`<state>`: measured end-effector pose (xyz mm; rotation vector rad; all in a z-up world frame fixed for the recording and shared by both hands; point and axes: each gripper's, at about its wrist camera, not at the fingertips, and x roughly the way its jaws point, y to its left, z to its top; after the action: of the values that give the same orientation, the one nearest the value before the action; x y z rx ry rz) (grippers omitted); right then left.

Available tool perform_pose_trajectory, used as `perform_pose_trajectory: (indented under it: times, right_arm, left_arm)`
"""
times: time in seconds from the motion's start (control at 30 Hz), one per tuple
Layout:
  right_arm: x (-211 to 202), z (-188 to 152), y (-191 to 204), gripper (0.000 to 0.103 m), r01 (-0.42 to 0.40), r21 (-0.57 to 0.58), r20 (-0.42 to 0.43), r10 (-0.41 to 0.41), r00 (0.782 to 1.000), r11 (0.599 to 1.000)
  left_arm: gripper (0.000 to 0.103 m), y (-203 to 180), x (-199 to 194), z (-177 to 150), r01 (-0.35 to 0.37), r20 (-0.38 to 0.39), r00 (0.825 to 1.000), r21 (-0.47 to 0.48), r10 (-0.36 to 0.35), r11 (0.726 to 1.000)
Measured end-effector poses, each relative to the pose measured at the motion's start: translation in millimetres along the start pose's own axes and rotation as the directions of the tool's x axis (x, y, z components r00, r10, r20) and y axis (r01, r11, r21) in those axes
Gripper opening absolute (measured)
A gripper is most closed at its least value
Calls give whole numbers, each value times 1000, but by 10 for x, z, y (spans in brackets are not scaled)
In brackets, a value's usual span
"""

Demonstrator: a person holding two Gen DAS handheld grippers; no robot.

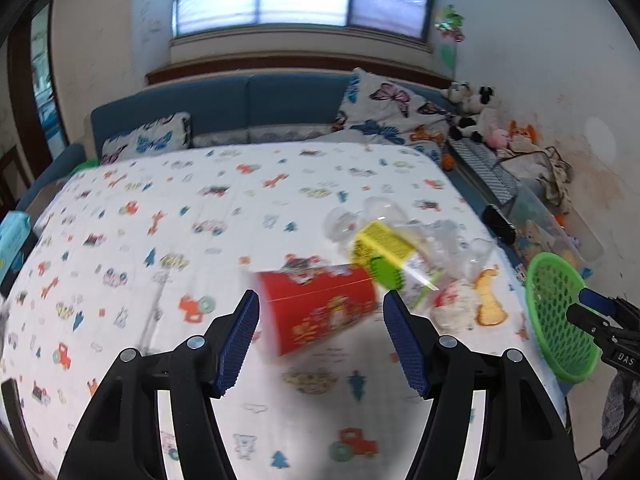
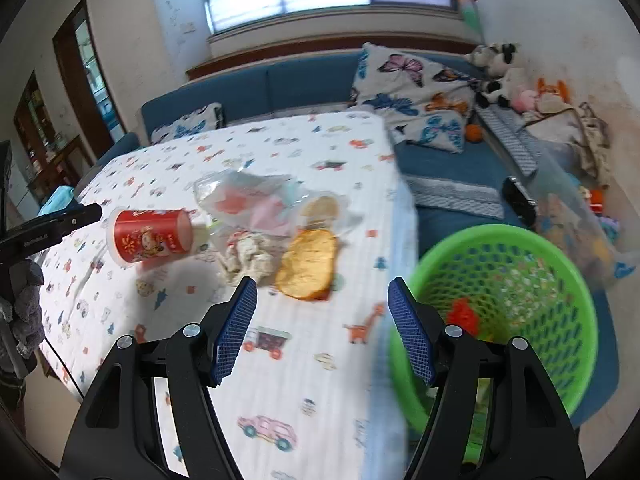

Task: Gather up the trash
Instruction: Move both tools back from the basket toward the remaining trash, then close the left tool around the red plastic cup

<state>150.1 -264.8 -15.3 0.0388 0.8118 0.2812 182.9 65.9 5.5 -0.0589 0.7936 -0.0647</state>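
- Plainly, in the left wrist view, the left gripper [image 1: 320, 334] hung with its jaws released and nothing between them, aimed at the red cup [image 1: 320, 312] lying on its side on the bench [image 1: 132, 272]. Behind the cup lay a yellow-green carton [image 1: 380, 252] and clear plastic wrap [image 1: 444, 240]. The picture was blurred, so closing now could clip the cup's rim and send it rolling.
- In the right wrist view, the right gripper [image 2: 322, 328] also stood released and empty, above the bench edge beside the green basket [image 2: 500, 312]. A crumpled tissue [image 2: 248, 256] and a golden wrapper [image 2: 308, 264] lay just ahead. The basket sat off the edge, so a careless sweep might knock it or drop trash beside it.
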Motion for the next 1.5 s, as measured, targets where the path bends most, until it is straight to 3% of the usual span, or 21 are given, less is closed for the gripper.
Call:
perform_pose_trajectory:
  times: [0.37, 0.87, 1.27, 1.5]
  right_arm:
    - [619, 88, 474, 66, -90, -95, -68, 84, 994, 991]
    - [1190, 157, 653, 63, -105, -179, -120, 85, 989, 978]
    - [1279, 166, 675, 58, -93, -219, -118, 68, 991, 971]
    - [1287, 174, 658, 61, -91, -219, -118, 66, 991, 972]
  left_arm:
    - [61, 238, 298, -112, 26, -59, 998, -35, -28, 999]
    - [50, 262, 646, -115, 85, -104, 991, -39, -89, 996]
    - [42, 251, 826, -93, 149, -106, 982, -53, -154, 987]
    - [40, 241, 875, -89, 187, -109, 975, -58, -192, 981]
